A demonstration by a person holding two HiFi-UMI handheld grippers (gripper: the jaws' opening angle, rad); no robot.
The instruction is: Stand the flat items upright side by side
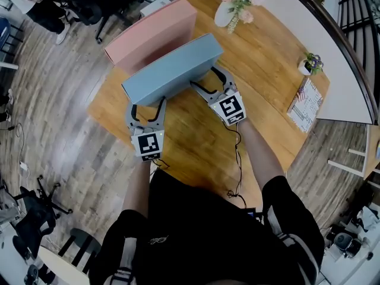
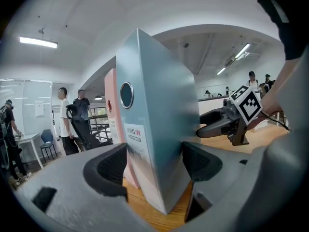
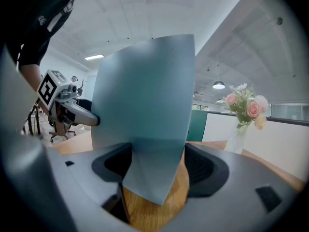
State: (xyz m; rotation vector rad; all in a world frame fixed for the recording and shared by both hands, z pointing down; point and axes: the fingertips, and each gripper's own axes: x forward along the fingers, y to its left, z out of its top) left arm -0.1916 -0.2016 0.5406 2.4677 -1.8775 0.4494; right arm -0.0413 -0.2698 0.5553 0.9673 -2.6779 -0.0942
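A blue binder (image 1: 172,67) stands upright on its long edge on the wooden table (image 1: 196,141). Just behind it, side by side, a pink binder (image 1: 151,34) stands the same way. My left gripper (image 1: 147,103) is shut on the blue binder's left end, and my right gripper (image 1: 205,77) is shut on its right end. In the left gripper view the pads (image 2: 120,163) press both faces of the blue binder (image 2: 159,115), with the pink binder (image 2: 112,110) behind. In the right gripper view the blue binder (image 3: 145,95) fills the jaws of my right gripper (image 3: 157,166).
A white vase of flowers (image 1: 228,5) stands at the table's far edge. A small potted plant (image 1: 309,64) and a printed booklet (image 1: 306,105) lie at the right. The table's left edge is close beside the binders. Office chairs (image 1: 89,5) and people (image 2: 72,120) are beyond.
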